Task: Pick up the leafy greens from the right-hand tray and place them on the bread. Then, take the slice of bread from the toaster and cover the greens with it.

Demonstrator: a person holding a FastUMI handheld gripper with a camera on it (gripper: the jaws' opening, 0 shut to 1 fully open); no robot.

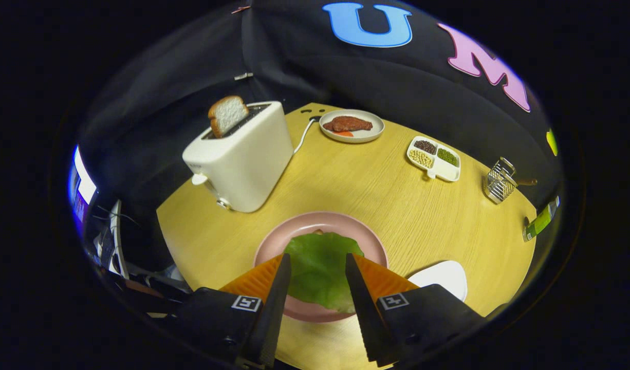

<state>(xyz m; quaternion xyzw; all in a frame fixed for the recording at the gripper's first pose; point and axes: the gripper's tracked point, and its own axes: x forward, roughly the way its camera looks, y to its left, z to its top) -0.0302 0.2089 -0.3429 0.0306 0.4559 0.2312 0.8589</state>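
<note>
Round wooden tabletop (376, 195) carrying everything, with the pink plate (315, 226) taken as the landmark. Beyond the plate and off to its left, a white toaster (243, 164), one bread slice (227, 115) standing up out of its slot, a cord running from its far side across the tabletop. On the plate itself, the greens (317, 267), a flat leaf covering most of the middle; only a sliver of something pale showing at the leaf's far edge, too little to tell whether bread. Just right of the plate, near the right finger, a white tray (446, 277), bare where visible. Far beyond the plate, a round dish (369, 134) holding a brown piece of meat (347, 124) with something orange beside it. Beyond the plate and to its right, a white divided dish (446, 172) with beans and grains in separate compartments. Further right of the plate, near the tabletop's edge, a small wire rack (499, 182), and past it a green bottle (541, 221) lying down. Gripper (317, 259) poised over the plate's near half, jaws released and spread wide, greens lying between the fingers, neither finger seen pressing on the leaf.
</note>
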